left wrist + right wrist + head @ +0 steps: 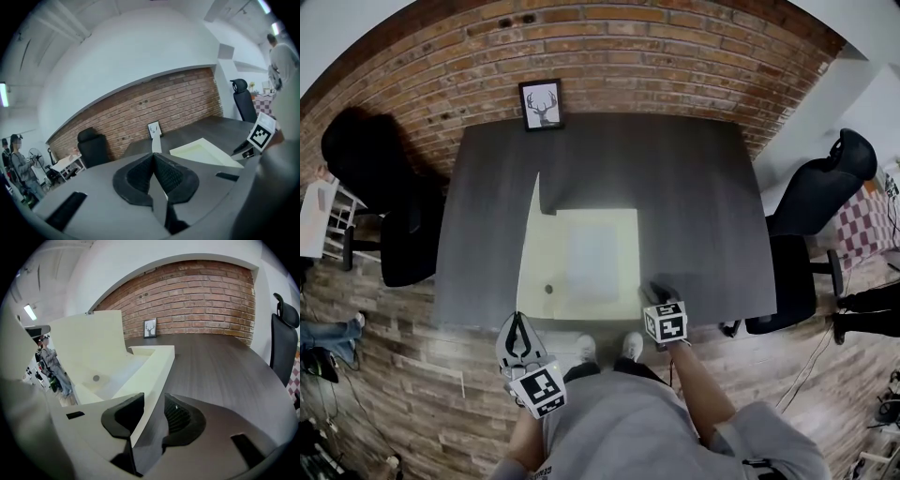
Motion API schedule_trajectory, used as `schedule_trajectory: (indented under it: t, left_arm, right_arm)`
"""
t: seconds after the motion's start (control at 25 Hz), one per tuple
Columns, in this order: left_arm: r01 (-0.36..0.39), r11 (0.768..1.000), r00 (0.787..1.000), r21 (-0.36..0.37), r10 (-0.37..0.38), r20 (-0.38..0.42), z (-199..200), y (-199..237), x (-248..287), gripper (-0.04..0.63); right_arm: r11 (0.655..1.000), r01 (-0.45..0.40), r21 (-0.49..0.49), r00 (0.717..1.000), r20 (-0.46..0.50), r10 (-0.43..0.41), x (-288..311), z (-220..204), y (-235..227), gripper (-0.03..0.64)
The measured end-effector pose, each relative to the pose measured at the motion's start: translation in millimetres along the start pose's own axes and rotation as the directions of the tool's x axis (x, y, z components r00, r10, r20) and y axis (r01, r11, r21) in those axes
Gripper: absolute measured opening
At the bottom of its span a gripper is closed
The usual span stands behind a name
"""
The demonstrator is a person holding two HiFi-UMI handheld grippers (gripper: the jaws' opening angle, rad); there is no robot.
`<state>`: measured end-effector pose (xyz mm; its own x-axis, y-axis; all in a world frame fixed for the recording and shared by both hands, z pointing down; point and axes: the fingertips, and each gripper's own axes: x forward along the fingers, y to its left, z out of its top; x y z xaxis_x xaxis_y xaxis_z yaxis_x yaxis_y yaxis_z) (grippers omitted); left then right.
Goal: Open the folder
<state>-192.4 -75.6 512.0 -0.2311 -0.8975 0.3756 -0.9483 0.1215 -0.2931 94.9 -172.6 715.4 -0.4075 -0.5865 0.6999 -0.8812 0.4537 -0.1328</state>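
A cream folder lies opened on the dark table, with its cover standing up along the left side. A paper sheet rests inside. My right gripper sits at the folder's near right corner, and in the right gripper view its jaws are shut on the folder's edge, with the raised cover to the left. My left gripper hangs off the table's front edge at the lower left. It is shut with nothing between its pads, well away from the folder.
A framed deer picture leans on the brick wall at the table's far edge. Black office chairs stand left and right of the table. A person stands far off at the left.
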Motion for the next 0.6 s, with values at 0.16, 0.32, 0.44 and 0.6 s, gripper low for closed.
schedule_trajectory:
  t: [0.16,0.32,0.44,0.6]
  left_arm:
    - [-0.058,0.996,0.997,-0.073,0.054,-0.052,-18.0,33.7,6.7,0.005]
    - [-0.114,0.985,0.989,-0.132,0.099,-0.109,-41.3,62.5,15.3,0.005]
    - [-0.15,0.976,0.981,-0.156,0.127,-0.15,-58.1,79.5,22.3,0.005]
    - [-0.181,0.956,0.967,-0.229,0.13,-0.22,-83.5,98.8,34.8,0.005]
  right_arm:
    - [1.0,0.01,-0.017,1.0,-0.004,-0.01,0.9,1.1,1.5,0.118]
    - [0.999,0.023,-0.032,1.0,-0.011,-0.023,1.3,0.6,1.6,0.118]
    - [0.999,0.029,-0.044,0.999,-0.016,-0.03,1.0,-0.2,1.5,0.118]
    - [0.998,0.037,-0.056,0.999,-0.014,-0.038,-0.5,0.1,0.5,0.117]
